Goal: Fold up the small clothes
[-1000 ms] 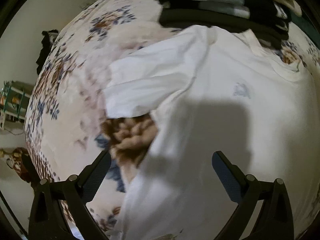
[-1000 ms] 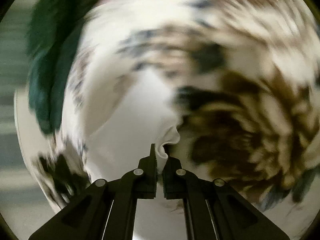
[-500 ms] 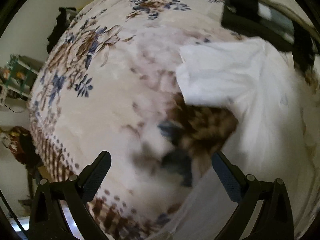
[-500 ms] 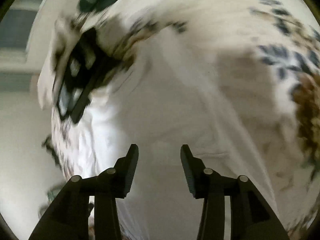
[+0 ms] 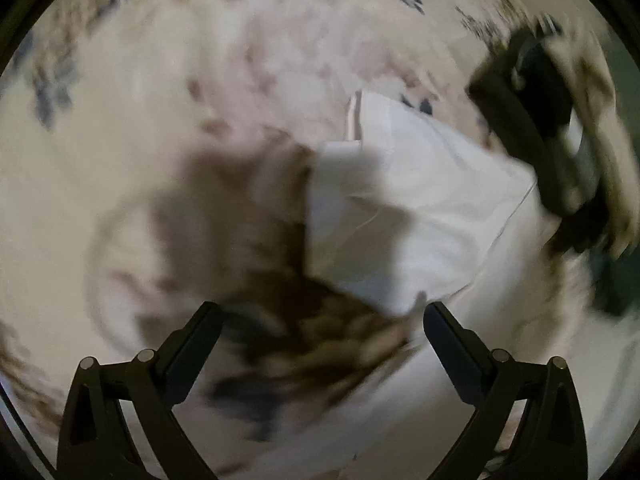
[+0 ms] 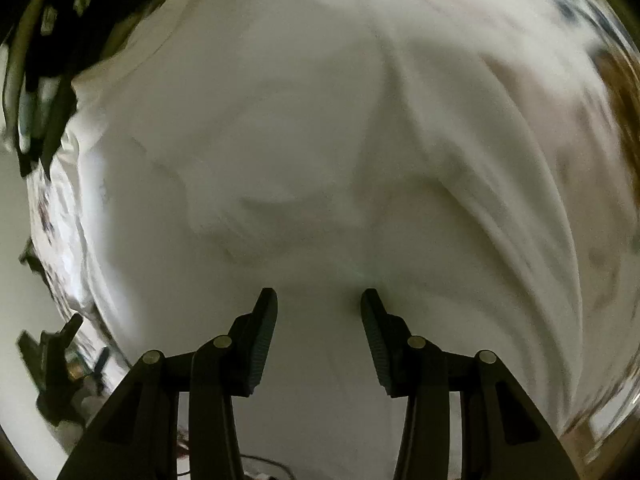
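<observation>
A T-shirt (image 5: 420,208) lies spread on a blanket (image 5: 160,128), its sleeve folded over its body. A pile of folded clothes (image 5: 532,120) sits on the blanket at the far right, just beside the T-shirt's far edge.

The left gripper (image 5: 320,320) points down at a bed covered by a floral blanket (image 5: 168,128), its two dark fingers (image 5: 192,344) spread wide with nothing between them. A white shirt (image 5: 412,216) lies on the blanket, its folded sleeve corner reaching just beside the right-hand finger. A brown flower print shows between the fingers, beside the shirt's edge. Beyond the shirt, a blurred pile of dark clothes (image 5: 532,132) rests on the blanket.
</observation>
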The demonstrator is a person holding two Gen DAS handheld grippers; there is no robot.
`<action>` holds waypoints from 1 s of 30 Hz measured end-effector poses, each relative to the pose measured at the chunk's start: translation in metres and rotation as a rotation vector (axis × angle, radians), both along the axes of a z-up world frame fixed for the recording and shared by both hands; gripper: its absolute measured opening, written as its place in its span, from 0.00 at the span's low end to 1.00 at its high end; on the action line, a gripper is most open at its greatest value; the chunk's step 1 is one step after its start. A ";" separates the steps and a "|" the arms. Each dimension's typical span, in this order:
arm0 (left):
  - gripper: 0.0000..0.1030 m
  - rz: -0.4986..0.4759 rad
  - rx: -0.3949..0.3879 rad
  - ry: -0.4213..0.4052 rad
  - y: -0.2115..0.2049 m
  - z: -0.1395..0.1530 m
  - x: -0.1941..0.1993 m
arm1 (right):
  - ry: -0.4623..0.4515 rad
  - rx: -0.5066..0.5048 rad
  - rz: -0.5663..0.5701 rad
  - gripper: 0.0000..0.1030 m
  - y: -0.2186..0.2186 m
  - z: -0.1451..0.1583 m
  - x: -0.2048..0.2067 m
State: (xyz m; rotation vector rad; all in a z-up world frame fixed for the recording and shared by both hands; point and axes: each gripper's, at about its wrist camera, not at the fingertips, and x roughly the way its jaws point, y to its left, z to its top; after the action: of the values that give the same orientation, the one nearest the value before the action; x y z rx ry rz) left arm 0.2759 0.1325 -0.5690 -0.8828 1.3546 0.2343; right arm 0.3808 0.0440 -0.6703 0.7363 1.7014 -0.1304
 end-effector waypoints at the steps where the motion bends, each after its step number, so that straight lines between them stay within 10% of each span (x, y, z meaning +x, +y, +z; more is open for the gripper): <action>1: 0.99 0.037 -0.041 -0.013 0.001 -0.002 0.000 | 0.005 -0.004 -0.018 0.45 -0.005 0.001 -0.005; 3: 0.85 0.132 -0.093 -0.080 0.007 -0.005 0.007 | 0.006 -0.015 -0.052 0.45 -0.017 0.004 -0.016; 5: 0.18 0.143 -0.071 -0.116 0.009 -0.003 0.019 | 0.007 -0.029 -0.065 0.45 -0.025 0.008 -0.020; 6: 0.07 0.132 -0.067 -0.135 0.008 0.001 0.028 | 0.006 -0.031 -0.073 0.45 -0.030 0.009 -0.023; 10: 0.06 -0.019 0.067 -0.261 -0.019 0.041 0.056 | -0.012 -0.033 -0.094 0.45 -0.042 0.021 -0.029; 15: 0.07 -0.526 0.219 -0.430 -0.153 0.099 0.069 | -0.019 -0.026 -0.111 0.45 -0.056 0.038 -0.050; 21: 0.25 -0.917 0.244 -0.289 -0.262 0.076 0.022 | 0.011 -0.036 -0.114 0.45 -0.076 0.057 -0.078; 24: 0.45 -0.940 0.284 -0.255 -0.247 0.069 -0.002 | -0.022 -0.039 -0.076 0.45 -0.070 0.071 -0.077; 26: 0.86 -0.912 0.345 -0.202 -0.222 0.063 -0.013 | -0.063 -0.025 -0.043 0.45 -0.064 0.081 -0.067; 30: 0.87 -0.821 0.436 -0.138 -0.168 0.051 -0.015 | -0.157 0.008 -0.015 0.50 -0.047 0.090 -0.026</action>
State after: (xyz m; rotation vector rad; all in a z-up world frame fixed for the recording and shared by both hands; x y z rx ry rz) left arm 0.2607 -0.0360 -0.5184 0.0530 1.3580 -0.1661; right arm 0.3545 -0.0027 -0.5805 0.7462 1.5480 -0.0738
